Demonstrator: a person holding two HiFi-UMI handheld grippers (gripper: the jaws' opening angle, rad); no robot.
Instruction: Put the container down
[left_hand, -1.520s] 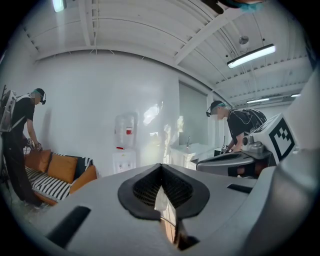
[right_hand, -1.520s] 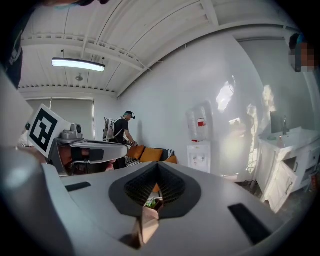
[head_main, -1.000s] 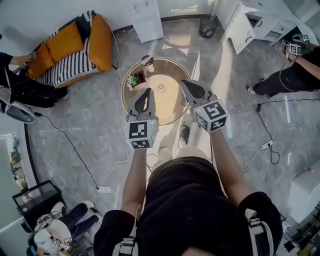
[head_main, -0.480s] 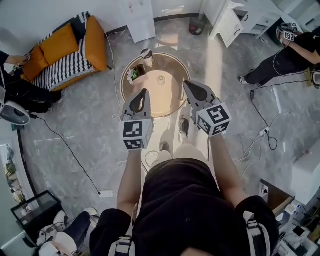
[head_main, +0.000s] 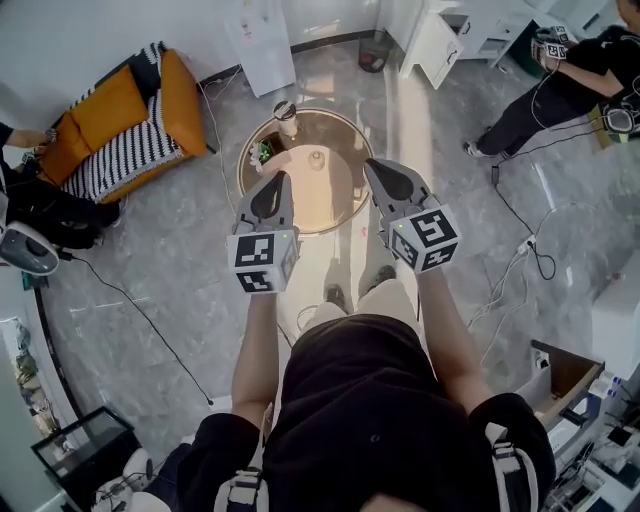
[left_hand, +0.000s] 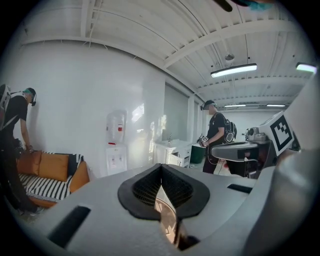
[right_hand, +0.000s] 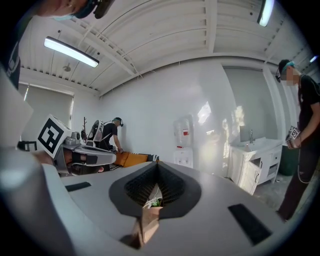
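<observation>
A small brown open container (head_main: 265, 152) with green contents stands on the left part of a round tan table (head_main: 330, 200). A cup (head_main: 285, 110) stands at the table's far rim and a small white object (head_main: 316, 157) near its middle. My left gripper (head_main: 272, 185) (left_hand: 161, 186) is shut with nothing in it, hovering over the table's near left side. My right gripper (head_main: 385, 172) (right_hand: 156, 187) is held level beside it over the near right side, also shut and empty. Both are apart from the container.
An orange and striped sofa (head_main: 120, 125) sits to the left, a water dispenser (head_main: 258, 45) and a bin (head_main: 372, 52) behind the table, and white cabinets (head_main: 450, 35) at the back right. Cables (head_main: 520, 235) run over the grey floor. One person (head_main: 560, 85) stands at the right, another at the left edge.
Both grippers have stayed shut and side by side, lifting slightly. The whole room has shifted in the head view as the person steps; the person at the right now appears higher in the picture.
</observation>
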